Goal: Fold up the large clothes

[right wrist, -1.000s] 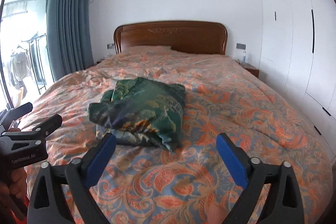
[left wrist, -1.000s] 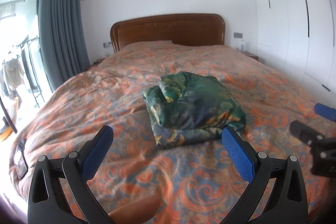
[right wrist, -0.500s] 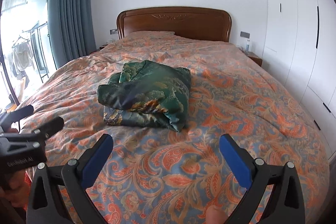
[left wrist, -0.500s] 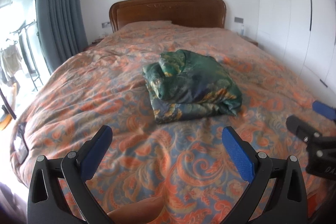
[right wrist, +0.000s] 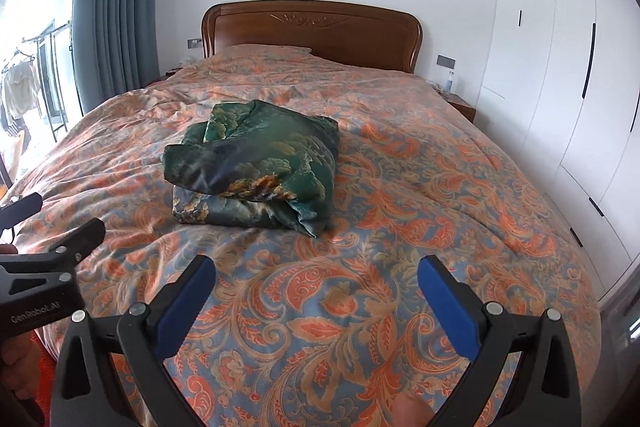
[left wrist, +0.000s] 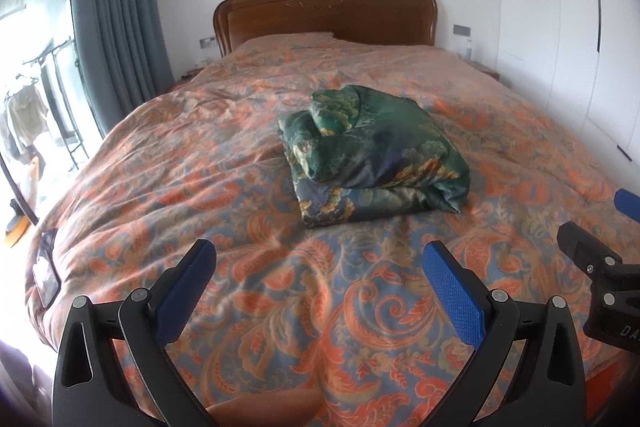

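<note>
A green floral garment (left wrist: 372, 155) lies folded in a compact stack in the middle of the bed; it also shows in the right wrist view (right wrist: 256, 163). My left gripper (left wrist: 320, 259) is open and empty, held over the bed's foot well short of the garment. My right gripper (right wrist: 316, 271) is open and empty, also back from the garment. The right gripper shows at the right edge of the left wrist view (left wrist: 600, 267), and the left gripper shows at the left edge of the right wrist view (right wrist: 44, 259).
The bed has an orange and blue paisley quilt (left wrist: 280, 307) and a wooden headboard (left wrist: 324, 15). White wardrobe doors (right wrist: 560, 67) line the right wall. A grey curtain (left wrist: 112, 27) and a bright window are on the left. A nightstand (right wrist: 460, 105) stands beside the headboard.
Both grippers have pulled back and risen away from the folded garment, which now sits farther off in both views. Both stay open.
</note>
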Demonstrator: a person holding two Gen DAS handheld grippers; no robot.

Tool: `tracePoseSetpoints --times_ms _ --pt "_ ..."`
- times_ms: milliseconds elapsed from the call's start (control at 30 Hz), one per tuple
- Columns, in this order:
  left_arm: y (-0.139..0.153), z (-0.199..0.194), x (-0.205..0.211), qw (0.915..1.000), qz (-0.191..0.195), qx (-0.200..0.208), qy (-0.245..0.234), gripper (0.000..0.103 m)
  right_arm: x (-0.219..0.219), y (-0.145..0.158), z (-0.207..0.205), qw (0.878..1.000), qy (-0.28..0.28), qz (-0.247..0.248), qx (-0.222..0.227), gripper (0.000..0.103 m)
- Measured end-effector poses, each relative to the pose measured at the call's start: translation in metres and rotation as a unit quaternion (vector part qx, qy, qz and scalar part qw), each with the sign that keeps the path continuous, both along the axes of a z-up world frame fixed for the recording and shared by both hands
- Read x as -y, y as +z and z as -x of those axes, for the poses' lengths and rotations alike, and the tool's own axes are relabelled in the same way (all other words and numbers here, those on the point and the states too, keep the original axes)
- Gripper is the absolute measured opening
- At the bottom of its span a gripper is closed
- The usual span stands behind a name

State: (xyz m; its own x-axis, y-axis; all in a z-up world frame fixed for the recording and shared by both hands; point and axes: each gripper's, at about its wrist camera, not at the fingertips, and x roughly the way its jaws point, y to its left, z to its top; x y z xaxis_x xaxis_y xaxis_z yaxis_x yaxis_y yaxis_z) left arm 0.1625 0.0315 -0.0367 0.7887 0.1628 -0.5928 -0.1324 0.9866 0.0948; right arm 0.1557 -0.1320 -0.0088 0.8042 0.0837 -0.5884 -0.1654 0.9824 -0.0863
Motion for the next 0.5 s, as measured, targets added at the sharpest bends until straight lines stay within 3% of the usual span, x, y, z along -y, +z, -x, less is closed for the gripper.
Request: tracePoseSetpoints --times_ms 500 --pt "-0.008 -0.004 0.016 0.9999 0.002 -0.011 -0.007 0.103 0.007 -0.013 -0.007 1.0 -0.008 0.007 -0.016 0.103"
